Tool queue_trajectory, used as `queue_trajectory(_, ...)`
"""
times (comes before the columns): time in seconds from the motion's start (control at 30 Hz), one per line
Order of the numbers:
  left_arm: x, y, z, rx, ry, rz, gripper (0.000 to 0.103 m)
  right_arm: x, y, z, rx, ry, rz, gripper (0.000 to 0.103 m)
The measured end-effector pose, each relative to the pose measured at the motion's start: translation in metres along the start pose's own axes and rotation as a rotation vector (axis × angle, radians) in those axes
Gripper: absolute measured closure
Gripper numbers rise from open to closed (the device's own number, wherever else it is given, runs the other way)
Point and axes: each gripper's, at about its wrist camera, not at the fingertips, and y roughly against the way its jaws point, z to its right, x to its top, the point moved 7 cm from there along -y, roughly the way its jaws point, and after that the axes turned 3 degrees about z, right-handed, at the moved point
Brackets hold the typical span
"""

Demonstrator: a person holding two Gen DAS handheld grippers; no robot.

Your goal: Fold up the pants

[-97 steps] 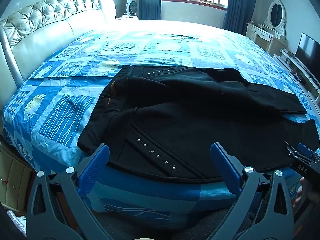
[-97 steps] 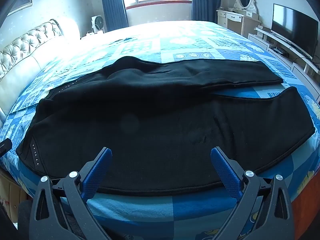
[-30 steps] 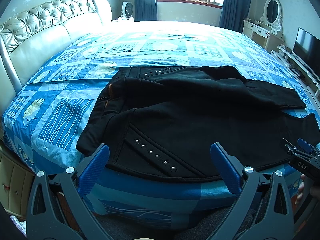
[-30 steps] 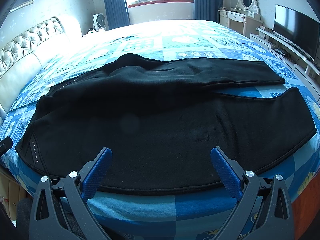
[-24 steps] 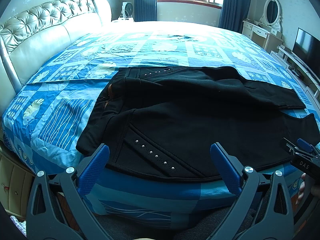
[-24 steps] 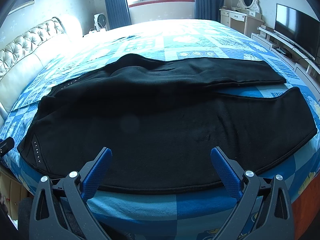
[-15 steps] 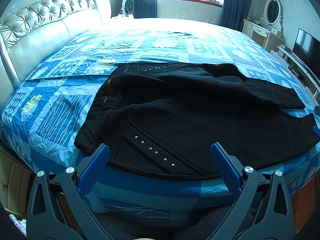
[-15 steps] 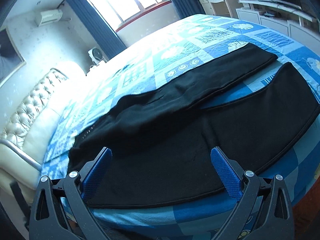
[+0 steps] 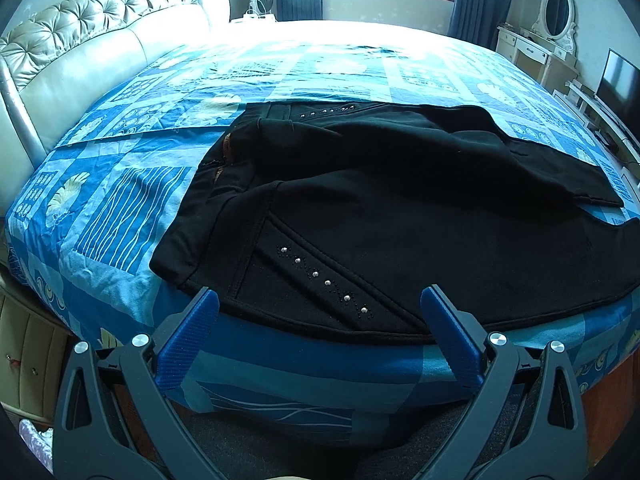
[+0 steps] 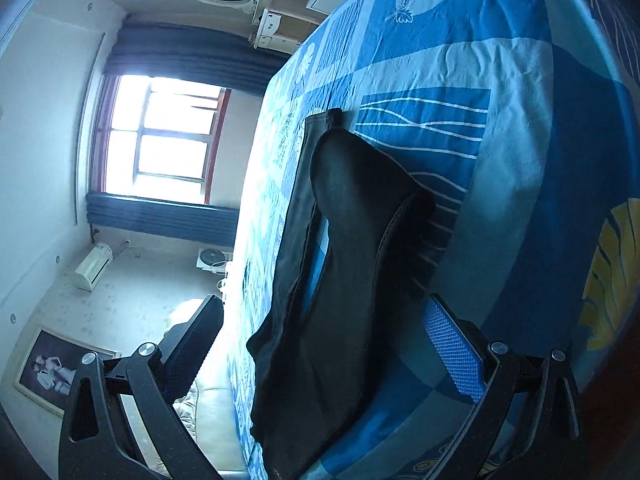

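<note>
Pants (image 9: 400, 216) lie spread along bed's (image 9: 132, 216) near edge, ready for folding; left gripper (image 9: 318, 312) & right gripper (image 10: 320, 320) both spread wide, holding nothing.

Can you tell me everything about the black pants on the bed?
The pants are black and look soft and thick, like fleece. They lie spread flat across the blue patterned bedspread, waist toward the headboard side, legs stretching the other way and parted at the ends. Slanted rows of shiny studs decorate the hip areas, and a bit of brown lining shows at the open waist. The near edge runs along the bed's edge. Neither gripper touches them; both have open jaws.
</note>
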Motion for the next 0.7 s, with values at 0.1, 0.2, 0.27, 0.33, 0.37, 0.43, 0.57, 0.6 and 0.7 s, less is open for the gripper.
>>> queue_trajectory(0.1,-0.004,-0.005,-0.004,0.012,0.021,-0.024,0.002,0.015,-0.017,-0.007,0.06,-0.022,0.02,0.004)
queue_trajectory(0.2,-0.005,-0.004,-0.006,0.022,0.018,-0.025,0.002,0.038,-0.026,-0.01,0.135,-0.066,0.061,0.004)
queue_trajectory(0.27,-0.006,-0.004,-0.007,0.026,0.019,-0.027,0.002,0.052,-0.03,0.0,0.097,-0.12,0.103,0.005)
queue_trajectory(0.33,-0.008,-0.005,-0.009,0.028,0.03,-0.036,0.002,0.06,-0.034,0.016,0.083,-0.214,0.135,0.006)
queue_trajectory(0.37,-0.009,-0.006,-0.009,0.027,0.035,-0.041,0.002,0.064,-0.032,0.021,0.089,-0.249,0.157,0.008)
queue_trajectory(0.43,-0.011,-0.008,-0.009,0.029,0.038,-0.049,0.002,0.069,-0.027,0.022,0.085,-0.258,0.191,0.024)
queue_trajectory(0.57,-0.014,-0.008,-0.004,0.022,0.024,-0.054,0.002,0.079,-0.018,0.006,-0.069,-0.029,0.214,0.07)
queue_trajectory(0.6,-0.015,-0.008,-0.002,0.02,0.018,-0.054,0.002,0.08,-0.018,0.003,-0.13,0.029,0.202,0.081)
queue_trajectory(0.7,-0.014,-0.009,0.002,0.011,0.018,-0.05,0.002,0.082,-0.011,-0.007,-0.224,0.176,0.227,0.094)
